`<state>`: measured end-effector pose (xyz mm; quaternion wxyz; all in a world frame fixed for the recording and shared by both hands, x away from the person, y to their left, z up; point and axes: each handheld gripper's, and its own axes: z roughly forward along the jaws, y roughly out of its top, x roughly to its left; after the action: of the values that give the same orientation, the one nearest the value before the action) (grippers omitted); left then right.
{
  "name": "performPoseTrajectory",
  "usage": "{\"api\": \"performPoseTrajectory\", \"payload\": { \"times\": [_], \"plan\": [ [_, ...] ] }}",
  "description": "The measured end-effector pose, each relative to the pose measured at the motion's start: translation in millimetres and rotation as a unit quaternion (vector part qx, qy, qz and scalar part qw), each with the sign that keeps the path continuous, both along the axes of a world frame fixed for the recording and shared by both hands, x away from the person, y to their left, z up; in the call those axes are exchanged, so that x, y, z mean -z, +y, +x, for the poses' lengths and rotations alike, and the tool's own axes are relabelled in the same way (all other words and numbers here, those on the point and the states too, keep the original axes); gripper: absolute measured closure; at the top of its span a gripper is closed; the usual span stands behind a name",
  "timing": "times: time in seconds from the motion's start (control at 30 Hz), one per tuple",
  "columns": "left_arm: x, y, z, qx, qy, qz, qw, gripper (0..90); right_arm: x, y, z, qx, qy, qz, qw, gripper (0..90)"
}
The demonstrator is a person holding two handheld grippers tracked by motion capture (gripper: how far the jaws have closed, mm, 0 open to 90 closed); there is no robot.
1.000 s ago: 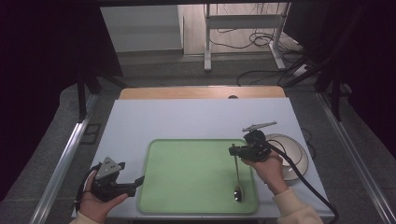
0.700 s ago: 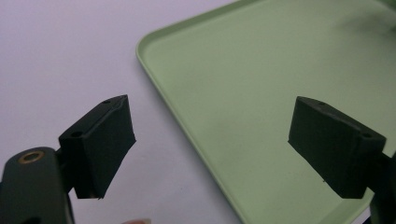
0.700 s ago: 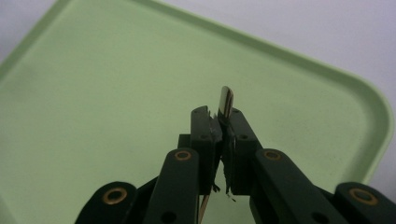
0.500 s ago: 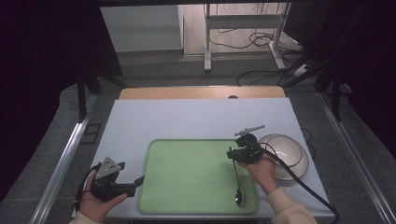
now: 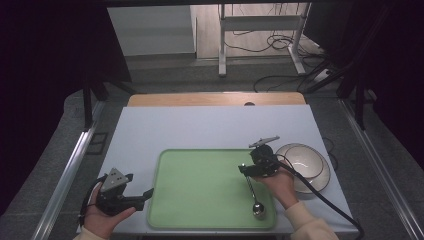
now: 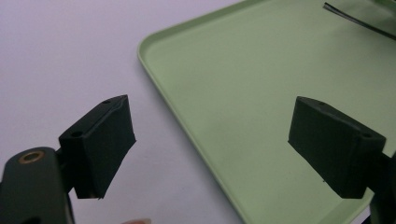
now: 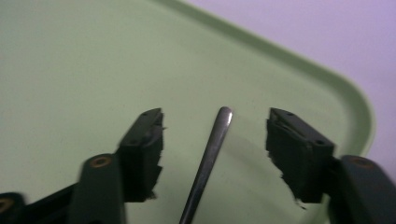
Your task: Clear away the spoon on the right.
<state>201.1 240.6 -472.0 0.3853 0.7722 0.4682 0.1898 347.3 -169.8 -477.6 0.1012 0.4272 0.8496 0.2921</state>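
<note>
A metal spoon [image 5: 252,195] lies on the green tray [image 5: 200,185], bowl toward the tray's near edge, handle pointing away. My right gripper [image 5: 245,169] hovers over the handle's tip; its jaws have just been opening. In the right gripper view the spoon handle [image 7: 208,154] runs between the two pads, which stand apart from it on both sides. My left gripper [image 5: 145,194] rests at the tray's near left corner, held in a hand, open with nothing between its pads [image 6: 100,140]. The tray's rim [image 6: 177,116] crosses that view.
A white bowl [image 5: 305,165] stands on the table just right of the tray, behind the right hand. The right gripper's cable [image 5: 325,200] trails off toward the near right. The pale table top [image 5: 200,130] stretches beyond the tray.
My right gripper has sunk a little and moved left, bringing the spoon down onto the tray. Its jaws have parted from the handle. The left gripper has not moved.
</note>
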Motion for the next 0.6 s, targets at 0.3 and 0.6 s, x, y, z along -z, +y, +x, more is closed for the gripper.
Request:
{"api": "performPoseTrajectory", "payload": {
  "times": [0.3, 0.6],
  "plan": [
    [-0.7, 1.1, -0.4, 0.001, -0.001, 0.0, 1.0, 14.2, -9.6, -1.7, -6.2, -0.029, -0.036, 0.027, 0.9986, 27.8],
    [-1.7, 2.2, -0.5, 0.001, -0.003, -0.003, 1.0, 14.2, -26.7, -6.6, -20.1, -0.063, -0.08, 0.063, 0.9928, 24.3]
  ]
}}
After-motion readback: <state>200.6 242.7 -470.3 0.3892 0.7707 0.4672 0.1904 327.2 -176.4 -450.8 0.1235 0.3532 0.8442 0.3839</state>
